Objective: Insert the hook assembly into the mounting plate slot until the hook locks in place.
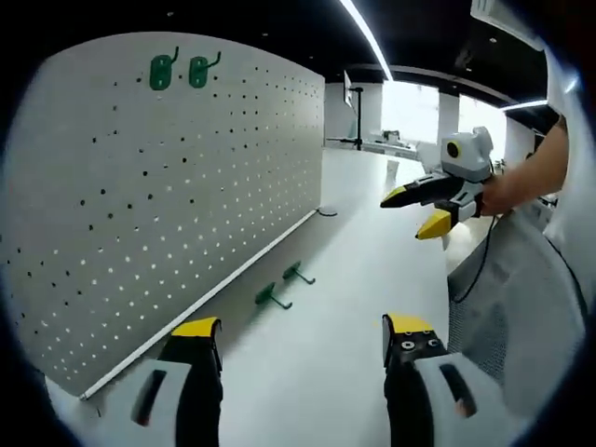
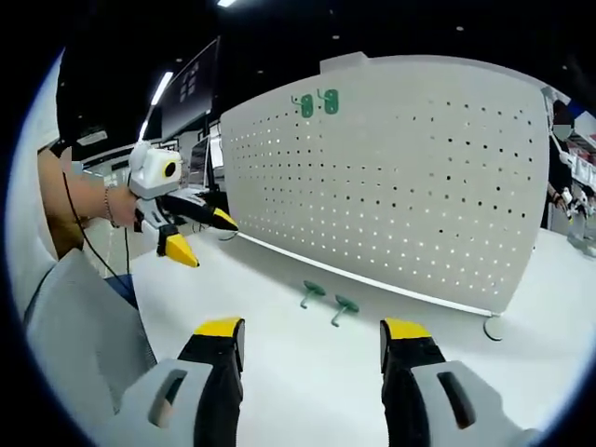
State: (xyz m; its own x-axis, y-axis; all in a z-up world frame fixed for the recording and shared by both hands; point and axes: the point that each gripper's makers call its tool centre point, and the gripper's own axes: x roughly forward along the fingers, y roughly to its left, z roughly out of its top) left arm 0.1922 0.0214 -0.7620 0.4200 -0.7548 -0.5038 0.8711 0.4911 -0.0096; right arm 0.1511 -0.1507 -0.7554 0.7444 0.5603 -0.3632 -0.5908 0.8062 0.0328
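Both tongs [image 1: 303, 340] [image 2: 312, 343] wide apart, empty, two green hooks [image 2: 329, 303] on table, pegboard's [image 2: 400, 177] round foot [image 2: 492, 327] in right gripper view

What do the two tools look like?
Each tool has black jaws with yellow tips on a light grey body. The right tool, seen from the left gripper view, trails a black cable. A bracelet sits on the wrist behind the left tool.

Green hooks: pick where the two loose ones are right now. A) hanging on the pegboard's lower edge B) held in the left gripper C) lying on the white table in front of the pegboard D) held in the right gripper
C: the two loose green hooks lie on the white table in front of the pegboard; the left gripper and right gripper are both open and hold nothing.
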